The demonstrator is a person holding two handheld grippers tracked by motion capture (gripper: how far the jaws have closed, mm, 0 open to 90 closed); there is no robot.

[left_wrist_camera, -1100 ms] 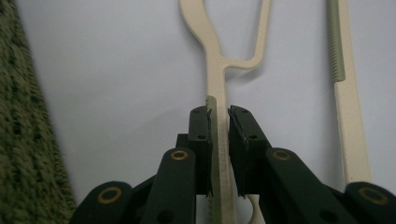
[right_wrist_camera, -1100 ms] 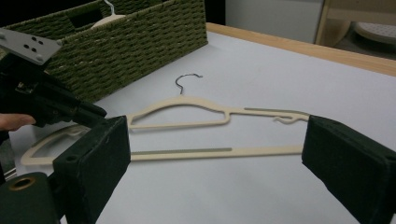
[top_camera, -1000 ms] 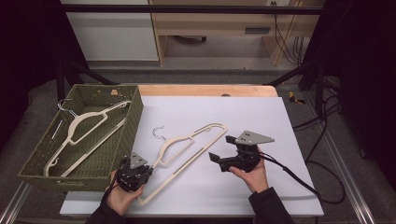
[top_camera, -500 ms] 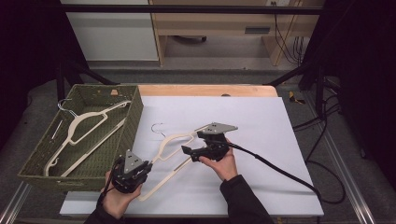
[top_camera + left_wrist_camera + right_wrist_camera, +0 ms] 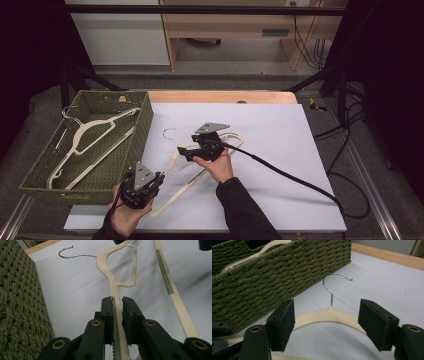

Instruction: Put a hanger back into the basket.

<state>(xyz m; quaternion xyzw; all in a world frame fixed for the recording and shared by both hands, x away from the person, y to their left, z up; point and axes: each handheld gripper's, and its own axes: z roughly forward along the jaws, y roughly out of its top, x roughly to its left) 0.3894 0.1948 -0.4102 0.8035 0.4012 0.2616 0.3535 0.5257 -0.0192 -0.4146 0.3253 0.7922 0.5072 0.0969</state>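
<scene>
A cream hanger (image 5: 176, 159) with a metal hook (image 5: 170, 131) lies on the white table top. My left gripper (image 5: 158, 177) is shut on one of its arms near the lower end; the arm (image 5: 113, 282) runs straight up between the pads (image 5: 107, 312). My right gripper (image 5: 183, 152) is open over the hanger's neck, pointing toward the basket. Its jaws have just been closing. The curved neck (image 5: 324, 315) and hook (image 5: 331, 287) lie between the two pads, which do not touch them.
A green woven basket (image 5: 142, 125) stands at the table's left and holds another cream hanger (image 5: 95, 132). Its wall (image 5: 274, 275) is close behind the hook. The right gripper's black cable (image 5: 290, 175) trails across the sheet to the right. A wooden edge (image 5: 225, 96) borders the back.
My right hand has moved left from the hanger's right side to its neck, and its jaws have narrowed. The left gripper keeps its grip on the hanger arm and has lifted slightly.
</scene>
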